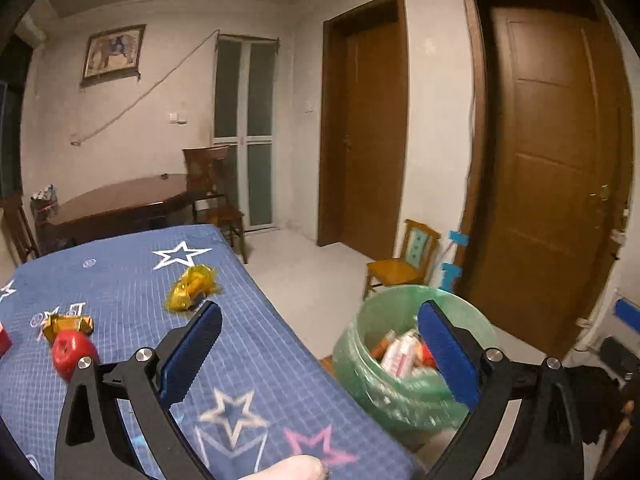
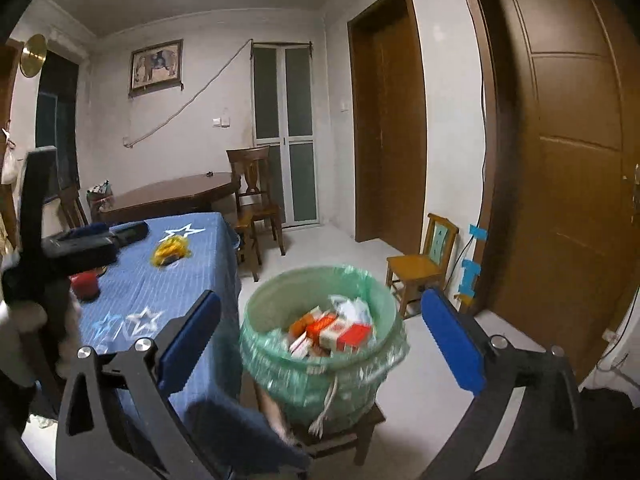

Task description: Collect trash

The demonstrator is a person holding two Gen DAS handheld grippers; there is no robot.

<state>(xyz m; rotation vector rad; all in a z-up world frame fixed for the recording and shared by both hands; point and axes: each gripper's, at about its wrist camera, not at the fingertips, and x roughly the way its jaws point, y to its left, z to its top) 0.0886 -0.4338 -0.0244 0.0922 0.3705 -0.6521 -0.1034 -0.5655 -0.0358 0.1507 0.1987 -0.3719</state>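
A bin with a green liner (image 1: 404, 364) stands right of the blue star-print table (image 1: 132, 292); in the right wrist view it (image 2: 320, 364) sits on a low stool and holds red-and-white boxes (image 2: 340, 332). A crumpled yellow wrapper (image 1: 192, 286) lies on the table, also seen in the right wrist view (image 2: 170, 252). A smaller gold wrapper (image 1: 66, 326) lies by a red apple (image 1: 72, 350). My left gripper (image 1: 320, 320) is open and empty, over the table edge and the bin. My right gripper (image 2: 320, 314) is open and empty above the bin.
A red thing (image 1: 4, 340) sits at the table's left edge. A small wooden chair (image 1: 404, 264) stands behind the bin by brown doors (image 1: 548, 184). A dark dining table (image 1: 128, 204) with chairs stands farther back. The left gripper's body (image 2: 76, 248) shows over the table.
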